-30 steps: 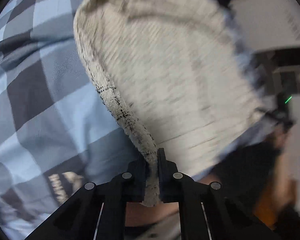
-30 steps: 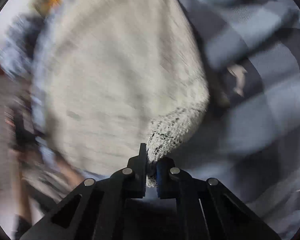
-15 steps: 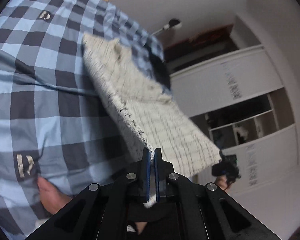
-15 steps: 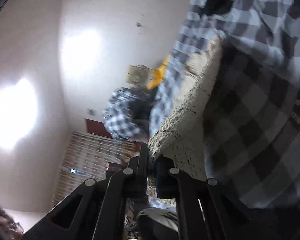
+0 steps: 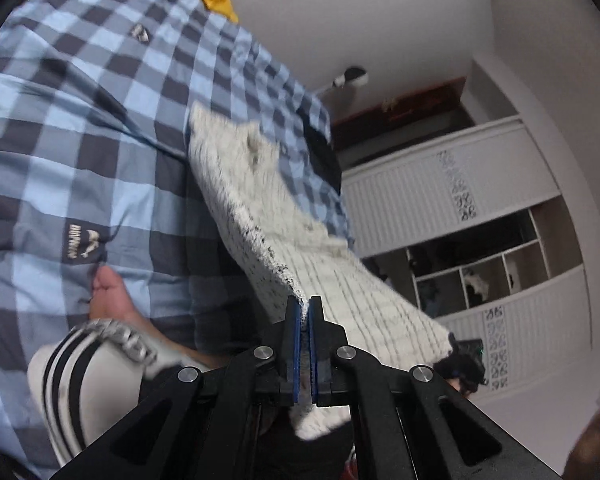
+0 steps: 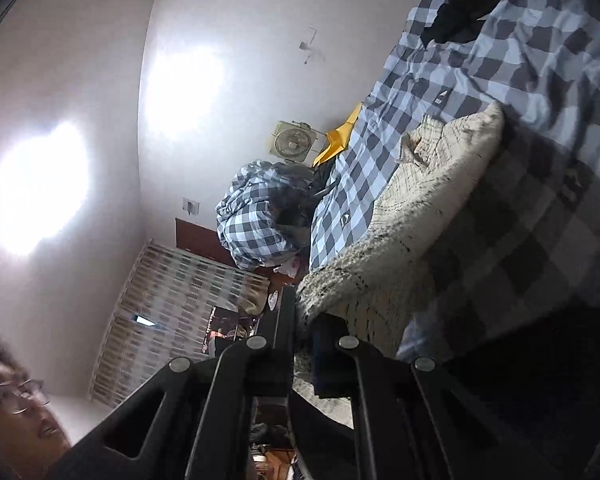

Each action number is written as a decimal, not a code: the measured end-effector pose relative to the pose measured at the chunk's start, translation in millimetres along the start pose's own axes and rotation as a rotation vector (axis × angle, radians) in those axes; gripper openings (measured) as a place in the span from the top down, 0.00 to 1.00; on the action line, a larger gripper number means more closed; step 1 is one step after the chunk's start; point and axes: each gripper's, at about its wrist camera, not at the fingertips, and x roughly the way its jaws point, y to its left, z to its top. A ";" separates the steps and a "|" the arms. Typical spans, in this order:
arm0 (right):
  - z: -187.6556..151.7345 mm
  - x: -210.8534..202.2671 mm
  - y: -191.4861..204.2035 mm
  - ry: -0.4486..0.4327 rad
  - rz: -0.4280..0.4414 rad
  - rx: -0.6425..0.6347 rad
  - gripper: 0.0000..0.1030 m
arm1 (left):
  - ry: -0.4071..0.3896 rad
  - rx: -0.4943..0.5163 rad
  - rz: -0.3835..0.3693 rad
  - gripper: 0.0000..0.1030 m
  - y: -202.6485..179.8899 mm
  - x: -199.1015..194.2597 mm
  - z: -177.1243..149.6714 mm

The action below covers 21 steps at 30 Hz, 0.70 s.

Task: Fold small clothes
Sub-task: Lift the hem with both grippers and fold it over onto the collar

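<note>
Left wrist view, left to right: a blue-and-dark checked bedsheet (image 5: pixel 100 128) fills the left half of the frame, tilted by the camera angle, with small logo patches printed on it. At lower left a bare foot (image 5: pixel 110 296) rests against the sheet, beside a white sleeve or cuff with black stripes (image 5: pixel 80 380). At centre the left gripper (image 5: pixel 305 312) has its blue-lined fingers pressed together on one corner of a cream knitted garment (image 5: pixel 300 248) with thin dark lines; the cloth runs up and away from the fingers, lifted clear of the sheet along its near edge, and its far end lies near the bed. The garment's far lower corner ends at a dark object (image 5: pixel 464 356), apparently the other gripper. Right of that: white wardrobe doors and open shelves (image 5: pixel 480 248). Right wrist view, left to right: bright glare patches on a pale wall, a person's face at the lower left edge, a patterned curtain (image 6: pixel 172 308), and a bundled checked quilt (image 6: pixel 260 216) with a small fan (image 6: pixel 294 144) above it. The right gripper (image 6: pixel 304 316) is closed, pinching another corner of the same cream garment (image 6: pixel 420 208), which stretches from the fingers across the checked bedsheet (image 6: pixel 500 80). A black piece of clothing (image 6: pixel 460 8) lies on the sheet at upper right, well apart from the garment.
</note>
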 end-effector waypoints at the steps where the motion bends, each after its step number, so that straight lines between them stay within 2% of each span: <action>1: -4.0 -12.2 10.7 -0.004 -0.007 -0.023 0.97 | -0.025 0.015 -0.001 0.98 -5.2 -10.1 -4.4; 4: 1.8 -19.1 32.4 -0.030 -0.053 -0.095 0.97 | -0.075 0.043 0.043 0.98 -15.7 -19.9 -3.8; 7: 22.3 -8.1 27.6 -0.036 -0.140 -0.094 0.97 | -0.062 0.064 0.103 0.98 -18.5 3.3 24.6; 9: 52.6 13.0 10.1 -0.018 -0.232 -0.068 0.97 | -0.031 0.051 0.110 0.98 -11.1 35.1 64.8; 10: 69.5 22.5 -0.5 -0.004 -0.249 -0.044 0.97 | -0.028 0.034 0.133 0.98 -6.9 47.7 82.1; 11: 93.5 33.9 -15.2 0.003 -0.253 -0.014 0.97 | -0.023 0.024 0.154 0.98 -1.5 69.3 114.6; 14: 162.6 66.7 -55.9 0.001 -0.301 0.061 0.97 | -0.058 -0.060 0.198 0.97 24.6 118.4 187.1; 16: 209.6 92.0 -85.1 0.004 -0.313 0.109 0.97 | -0.118 -0.093 0.246 0.97 46.4 158.1 243.8; 18: 252.8 114.6 -124.7 -0.013 -0.302 0.200 0.93 | -0.155 -0.054 0.461 0.97 60.4 200.2 296.4; 19: 274.3 126.8 -147.4 -0.011 -0.305 0.250 0.93 | -0.202 0.016 0.609 0.96 58.9 218.5 319.2; 20: 297.5 141.6 -179.6 0.001 -0.345 0.315 0.92 | -0.211 0.086 0.709 0.96 52.6 229.2 331.9; 21: 306.4 147.1 -202.6 -0.019 -0.393 0.375 0.89 | -0.221 0.150 0.762 0.96 44.7 237.4 341.5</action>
